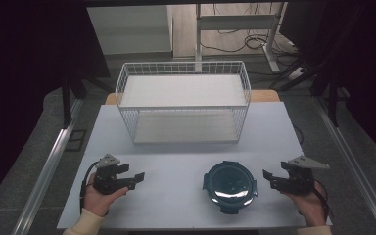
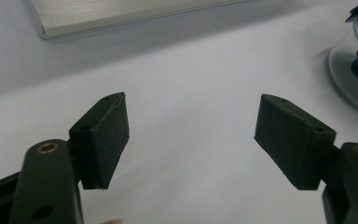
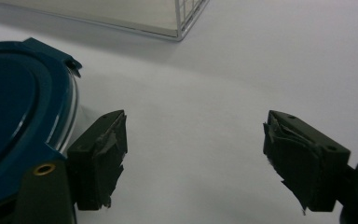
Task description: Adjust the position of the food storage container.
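One lidded container point(image 1: 230, 187) and one wire basket point(image 1: 183, 100) sit between two spread, empty tongs, left point(image 1: 133, 178) and right point(image 1: 269, 178).

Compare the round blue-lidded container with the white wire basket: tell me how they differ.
The container is round, dark blue and closed by a lid; the wire basket is rectangular, white and open-topped. The container sits near the front edge between the grippers; the basket stands farther back and looks much larger. Both rest on the table.

No readable text, label or number anywhere.
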The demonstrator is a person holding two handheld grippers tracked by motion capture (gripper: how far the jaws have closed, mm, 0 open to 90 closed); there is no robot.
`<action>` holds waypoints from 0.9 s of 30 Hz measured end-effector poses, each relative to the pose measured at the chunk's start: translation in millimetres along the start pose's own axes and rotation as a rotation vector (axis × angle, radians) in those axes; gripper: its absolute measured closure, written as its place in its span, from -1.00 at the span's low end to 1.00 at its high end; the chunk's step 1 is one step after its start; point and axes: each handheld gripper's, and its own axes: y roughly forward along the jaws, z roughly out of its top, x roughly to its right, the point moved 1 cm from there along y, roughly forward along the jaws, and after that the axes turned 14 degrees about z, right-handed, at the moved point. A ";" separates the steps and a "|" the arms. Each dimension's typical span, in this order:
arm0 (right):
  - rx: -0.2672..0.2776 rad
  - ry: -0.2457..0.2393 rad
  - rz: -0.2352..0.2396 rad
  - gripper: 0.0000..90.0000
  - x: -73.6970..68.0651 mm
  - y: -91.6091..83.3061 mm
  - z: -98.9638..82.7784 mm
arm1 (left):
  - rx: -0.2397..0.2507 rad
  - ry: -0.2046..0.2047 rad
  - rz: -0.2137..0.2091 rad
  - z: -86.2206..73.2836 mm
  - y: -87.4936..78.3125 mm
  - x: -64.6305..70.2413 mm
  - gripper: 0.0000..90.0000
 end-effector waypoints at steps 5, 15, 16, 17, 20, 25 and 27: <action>-0.004 -0.003 0.000 -0.50 2.5 -1.5 0.8 | -0.001 -0.009 0.012 -3.8 -1.9 -3.6 -0.43; -0.008 -0.002 0.001 -0.43 -0.9 1.2 4.1 | 0.000 -0.013 0.003 -6.7 -4.5 -5.1 -0.44; -0.006 0.000 0.002 -0.43 -0.6 0.8 4.2 | -0.004 -0.010 0.003 -6.9 -3.3 -4.8 -0.44; -0.007 0.002 0.003 -0.43 0.0 0.4 4.2 | -0.007 -0.011 0.002 -7.0 -2.4 -4.8 -0.44; -0.012 0.004 0.007 -0.43 1.2 -0.1 3.7 | -0.009 -0.014 0.005 -6.9 -1.7 -4.9 -0.45; -0.006 0.006 0.017 -0.42 0.4 -2.2 5.2 | 0.004 -0.022 0.014 -6.1 -4.4 -5.6 -0.45; -0.009 0.000 0.024 -0.40 -1.6 -4.9 7.5 | 0.004 -0.025 0.014 -6.6 -4.5 -6.5 -0.45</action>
